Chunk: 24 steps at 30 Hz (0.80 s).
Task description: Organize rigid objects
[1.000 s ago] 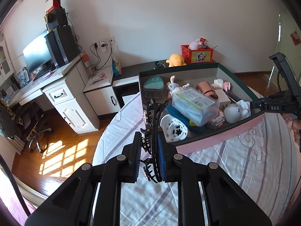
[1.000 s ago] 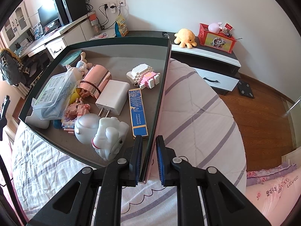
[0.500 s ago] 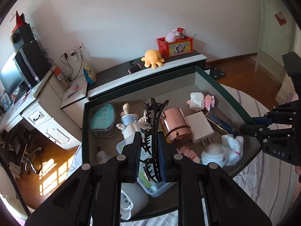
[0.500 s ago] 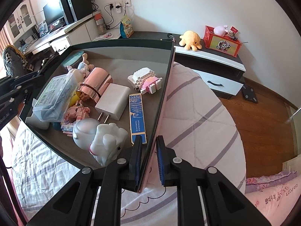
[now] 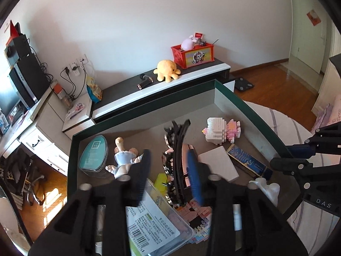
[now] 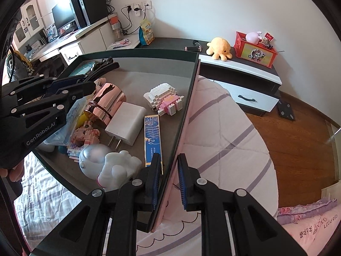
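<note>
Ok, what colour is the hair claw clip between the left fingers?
Black hair claw clip, clearest in the left wrist view.

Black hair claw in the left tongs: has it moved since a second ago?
Yes. The black hair claw was carried from outside the box's near wall to over the box interior, above the rose-gold cylinder; the left tongs are opening.

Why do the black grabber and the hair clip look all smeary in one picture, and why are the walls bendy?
Left wrist view: the left gripper is opening, so its fingers and the black hair clip blur. Right wrist view: sharp; the right gripper pinches the box wall. Both views: the fisheye lens curves straight lines, with dark corners.
</note>
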Each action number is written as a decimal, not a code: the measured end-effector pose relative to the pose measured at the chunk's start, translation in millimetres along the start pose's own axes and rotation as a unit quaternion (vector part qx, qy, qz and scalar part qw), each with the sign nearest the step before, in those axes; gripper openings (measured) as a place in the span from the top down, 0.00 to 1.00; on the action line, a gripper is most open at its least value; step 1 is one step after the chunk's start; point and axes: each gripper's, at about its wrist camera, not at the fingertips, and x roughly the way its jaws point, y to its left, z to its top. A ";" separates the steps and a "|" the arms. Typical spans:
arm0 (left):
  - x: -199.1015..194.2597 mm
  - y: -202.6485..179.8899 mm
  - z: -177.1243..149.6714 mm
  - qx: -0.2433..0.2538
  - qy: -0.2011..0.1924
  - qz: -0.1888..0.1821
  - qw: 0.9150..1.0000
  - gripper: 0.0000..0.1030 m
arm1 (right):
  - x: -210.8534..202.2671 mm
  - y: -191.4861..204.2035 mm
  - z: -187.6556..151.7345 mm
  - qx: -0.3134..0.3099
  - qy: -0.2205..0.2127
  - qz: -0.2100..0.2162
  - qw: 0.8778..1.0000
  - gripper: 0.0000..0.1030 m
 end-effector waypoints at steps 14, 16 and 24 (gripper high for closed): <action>-45.7 22.6 -19.4 -0.055 -0.026 -0.002 0.998 0.00 | -28.8 10.1 -0.6 0.024 -0.042 -0.017 0.999 0.48; -53.9 27.4 -23.7 -0.063 -0.026 0.001 0.998 0.00 | -37.5 17.1 0.0 0.023 -0.061 -0.025 0.998 0.26; -84.5 44.9 -43.6 -0.105 -0.025 0.012 0.994 0.00 | -64.9 49.0 2.3 0.016 -0.107 -0.031 0.994 0.07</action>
